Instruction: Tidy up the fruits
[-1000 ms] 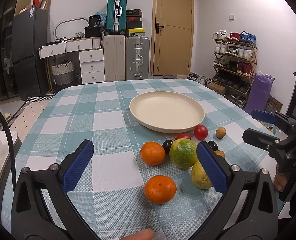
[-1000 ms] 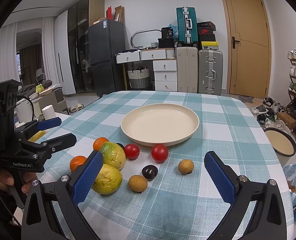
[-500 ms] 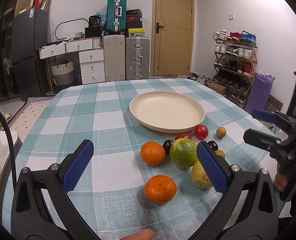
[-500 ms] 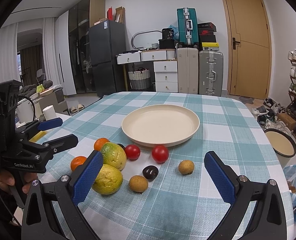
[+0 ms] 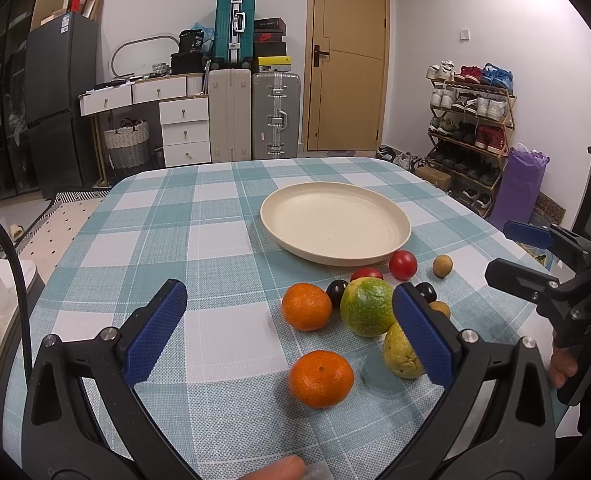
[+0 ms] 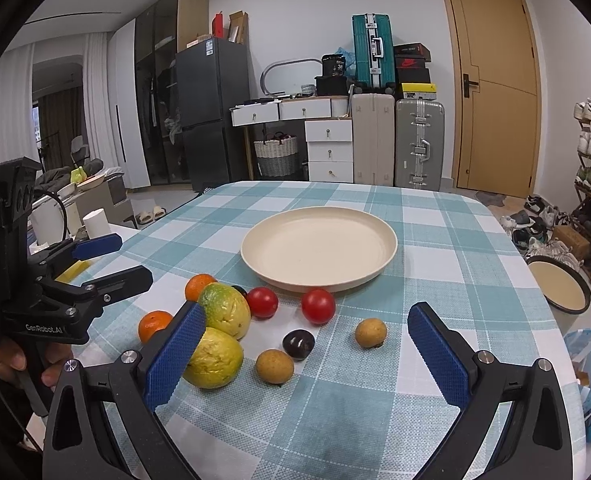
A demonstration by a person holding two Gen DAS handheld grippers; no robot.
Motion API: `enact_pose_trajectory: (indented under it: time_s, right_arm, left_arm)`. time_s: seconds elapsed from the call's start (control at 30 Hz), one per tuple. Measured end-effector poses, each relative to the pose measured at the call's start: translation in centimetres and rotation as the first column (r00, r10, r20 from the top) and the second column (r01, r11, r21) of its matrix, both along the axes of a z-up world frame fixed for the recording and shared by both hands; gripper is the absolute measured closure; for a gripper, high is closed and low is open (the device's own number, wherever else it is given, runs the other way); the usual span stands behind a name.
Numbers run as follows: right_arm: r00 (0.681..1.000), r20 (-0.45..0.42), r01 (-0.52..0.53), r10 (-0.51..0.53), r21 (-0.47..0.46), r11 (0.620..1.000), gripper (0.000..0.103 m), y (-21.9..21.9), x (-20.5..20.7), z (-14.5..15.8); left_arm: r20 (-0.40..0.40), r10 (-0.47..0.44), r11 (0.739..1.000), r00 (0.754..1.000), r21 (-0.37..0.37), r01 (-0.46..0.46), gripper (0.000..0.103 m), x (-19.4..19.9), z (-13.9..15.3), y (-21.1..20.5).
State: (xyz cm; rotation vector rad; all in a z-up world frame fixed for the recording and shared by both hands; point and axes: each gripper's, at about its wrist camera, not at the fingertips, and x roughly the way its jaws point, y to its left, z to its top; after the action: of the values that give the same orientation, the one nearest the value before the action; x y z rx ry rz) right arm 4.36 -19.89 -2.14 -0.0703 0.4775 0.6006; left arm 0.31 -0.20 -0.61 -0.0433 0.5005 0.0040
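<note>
- The left gripper (image 5: pixel 289 330) hovers low over the checked tablecloth (image 5: pixel 199 216), jaws spread wide, holding nothing; the right gripper (image 6: pixel 305 350) is equally wide and empty.
- Nearest the left gripper lies a round, glossy near mandarin (image 5: pixel 321 378), stem dimple facing up.
- Behind it sit a second mandarin (image 5: pixel 306 306), a green-orange citrus (image 5: pixel 366 306) and a yellow lumpy fruit (image 5: pixel 401 352), the last two touching.
- Farther on: two red tomatoes (image 6: pixel 318 306), dark plums (image 6: pixel 298 344), brown longans (image 6: pixel 370 333).
- Beyond, the cream plate (image 5: pixel 391 216) lies flat.

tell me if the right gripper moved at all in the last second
Barely. In its own view the plate and red tomato sit almost where they did, creeping very slightly up-right, so the right gripper has stayed open and nearly still.
</note>
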Motion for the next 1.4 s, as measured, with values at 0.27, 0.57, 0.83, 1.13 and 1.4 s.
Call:
enact_pose_trajectory:
  time_s: [0.27, 0.57, 0.83, 1.13, 1.4]
  right_arm:
    - [1.000, -0.006, 0.019, -0.019, 0.001, 1.000, 0.000, -0.1, 0.2, 0.0]
    - [0.999, -0.007, 0.035, -0.035, -0.005, 0.999, 0.000, -0.1, 0.2, 0.0]
    - [0.993, -0.108, 0.041, -0.046, -0.050, 0.998, 0.000, 0.6, 2.0, -1.1]
    - [0.971, -0.237, -0.010, -0.010, -0.087, 0.996, 0.016, 1.0, 2.9, -2.7]
    - [0.950, -0.309, -0.068, 0.036, -0.095, 0.993, 0.038, 2.0, 3.0, -3.8]
  left_arm:
    - [-0.012, 0.021, 0.999, 1.000, -0.037, -0.022, 0.000, -0.1, 0.1, 0.9]
    - [-0.009, 0.027, 0.999, 1.000, -0.035, -0.028, 0.000, -0.1, 0.2, 1.1]
    - [-0.039, 0.032, 0.999, 0.999, -0.034, -0.033, 0.000, 0.0, 0.1, 1.2]
    - [-0.166, -0.001, 1.000, 0.986, 0.027, 0.006, 0.000, 0.8, -1.1, 1.1]
    - [-0.236, -0.035, 0.997, 0.971, 0.054, 0.049, 0.001, 1.2, -2.2, 0.5]
